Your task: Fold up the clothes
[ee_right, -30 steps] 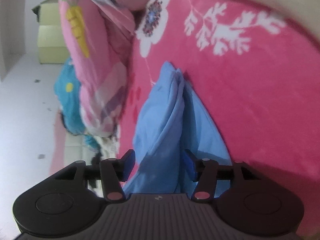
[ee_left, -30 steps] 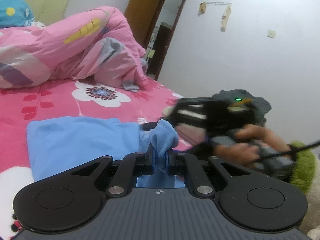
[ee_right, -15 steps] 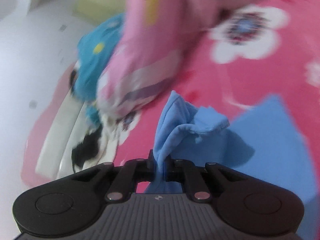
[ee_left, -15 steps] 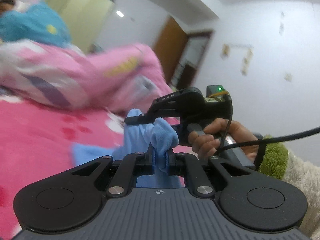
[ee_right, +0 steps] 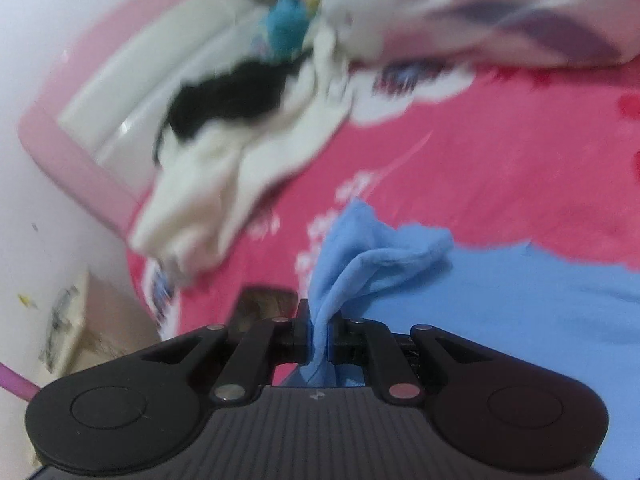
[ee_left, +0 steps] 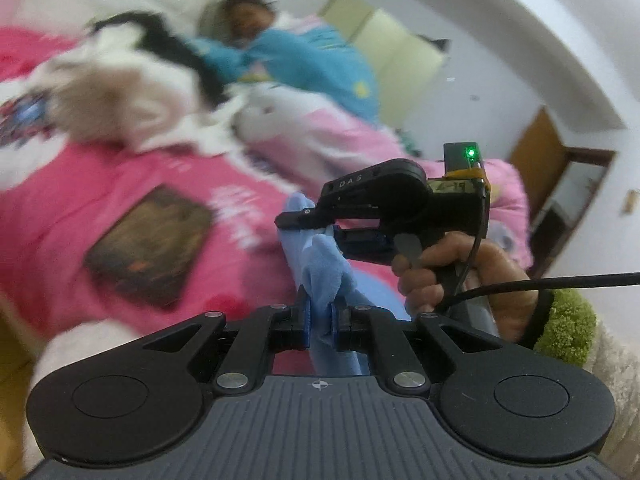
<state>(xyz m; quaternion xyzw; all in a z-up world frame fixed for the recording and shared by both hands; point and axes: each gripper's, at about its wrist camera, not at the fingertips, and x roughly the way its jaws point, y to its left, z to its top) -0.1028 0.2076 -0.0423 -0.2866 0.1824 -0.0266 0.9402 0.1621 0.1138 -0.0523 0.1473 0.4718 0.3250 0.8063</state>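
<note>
While both ends of the blue garment [ee_right: 520, 300] sit pinched, one in our left gripper [ee_left: 320, 322], one in our right gripper [ee_right: 318, 336], most of it lies on the pink bed [ee_right: 520, 160], so we reckon the fold is only starting

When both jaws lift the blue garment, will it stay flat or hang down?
The blue garment is probably floppy: it bunches into folds at the right gripper. It looks light, since a small pinch in the left gripper holds it. The middle will likely sag.
</note>
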